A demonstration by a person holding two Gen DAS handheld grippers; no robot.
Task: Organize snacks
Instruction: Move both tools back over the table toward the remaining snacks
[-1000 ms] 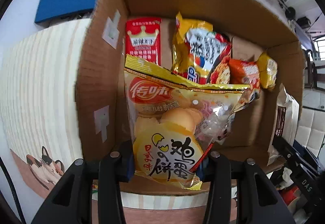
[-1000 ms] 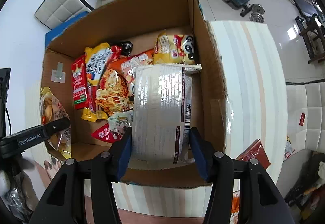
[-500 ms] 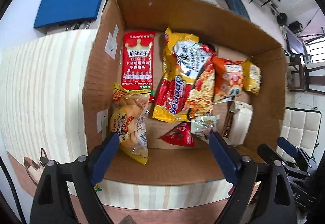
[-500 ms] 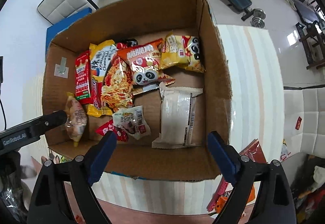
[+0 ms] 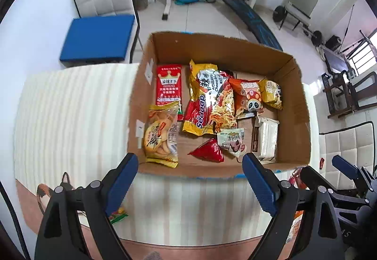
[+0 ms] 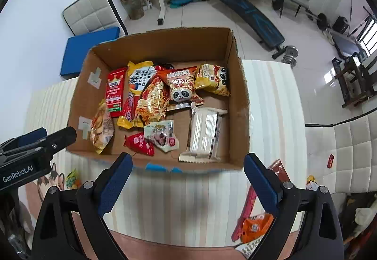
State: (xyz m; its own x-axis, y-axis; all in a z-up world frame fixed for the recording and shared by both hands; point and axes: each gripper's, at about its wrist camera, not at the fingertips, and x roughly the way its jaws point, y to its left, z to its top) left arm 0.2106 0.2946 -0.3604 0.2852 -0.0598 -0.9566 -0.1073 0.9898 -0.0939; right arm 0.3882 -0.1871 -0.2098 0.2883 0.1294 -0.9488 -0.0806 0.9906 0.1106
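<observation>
A cardboard box [image 5: 294, 106] [image 6: 242, 104] on a striped table holds several snack packs. A yellow egg-biscuit bag [image 5: 161, 135] [image 6: 102, 129] lies at its near left. A white wafer pack [image 5: 266, 139] [image 6: 205, 135] lies at its near right. Between them lie a red and yellow noodle pack [image 5: 207, 99], a small red pouch [image 5: 208, 153] and panda packs [image 6: 181, 87]. My left gripper [image 5: 189, 170] is open and empty, above the table in front of the box. My right gripper [image 6: 187, 170] is open and empty, also in front of the box.
Loose snacks lie on the table near its front edge: red and orange packs [image 6: 256, 220] at the right, a small green-yellow one [image 6: 71, 179] at the left. A blue mat [image 5: 96, 39], chairs and a weight bench [image 6: 249, 12] stand on the floor beyond the table.
Both grippers opened and let go of their packs: the biscuit bag and the wafer pack now lie in the box. Both grippers then drew back and up from the box.
</observation>
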